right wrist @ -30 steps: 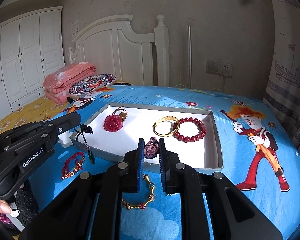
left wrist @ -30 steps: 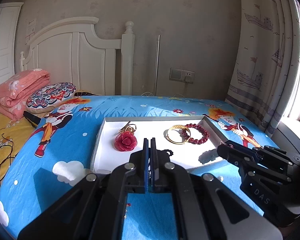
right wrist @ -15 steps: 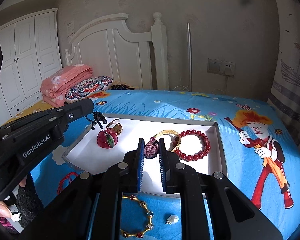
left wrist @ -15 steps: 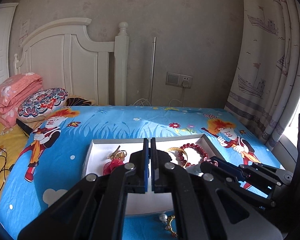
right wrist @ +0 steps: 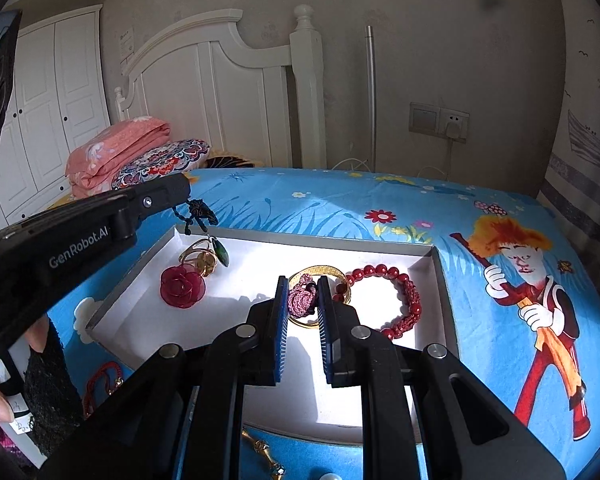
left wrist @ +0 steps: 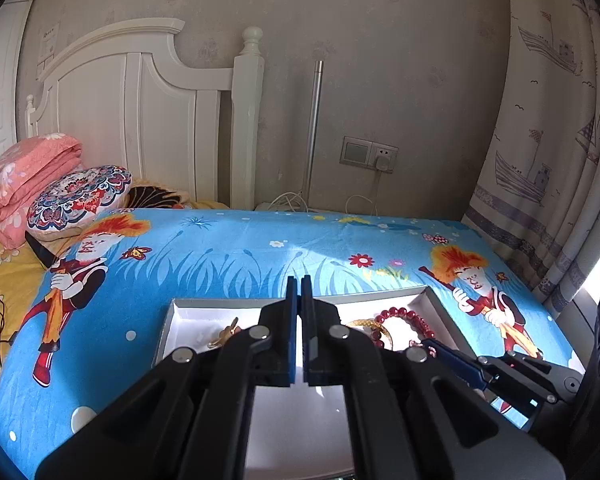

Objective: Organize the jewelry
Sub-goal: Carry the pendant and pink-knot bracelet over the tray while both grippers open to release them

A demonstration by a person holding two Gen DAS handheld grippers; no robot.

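A white tray lies on the blue cartoon bedsheet. In it are a red rose brooch, a gold ring piece, a gold bangle and a red bead bracelet. My left gripper is shut on the dark cord of a green pendant necklace, which hangs over the tray's far left corner. My right gripper is shut on a knotted maroon cord piece, held above the tray's middle. The tray also shows in the left wrist view.
A red string bracelet lies on the sheet left of the tray. A gold link bracelet and a pearl lie in front of it. A white headboard, pillow and folded pink quilt stand behind. Curtains hang at right.
My left gripper has carried the pendant necklace from beside the tray to above its far left corner. My right gripper has moved forward over the tray with the maroon cord.
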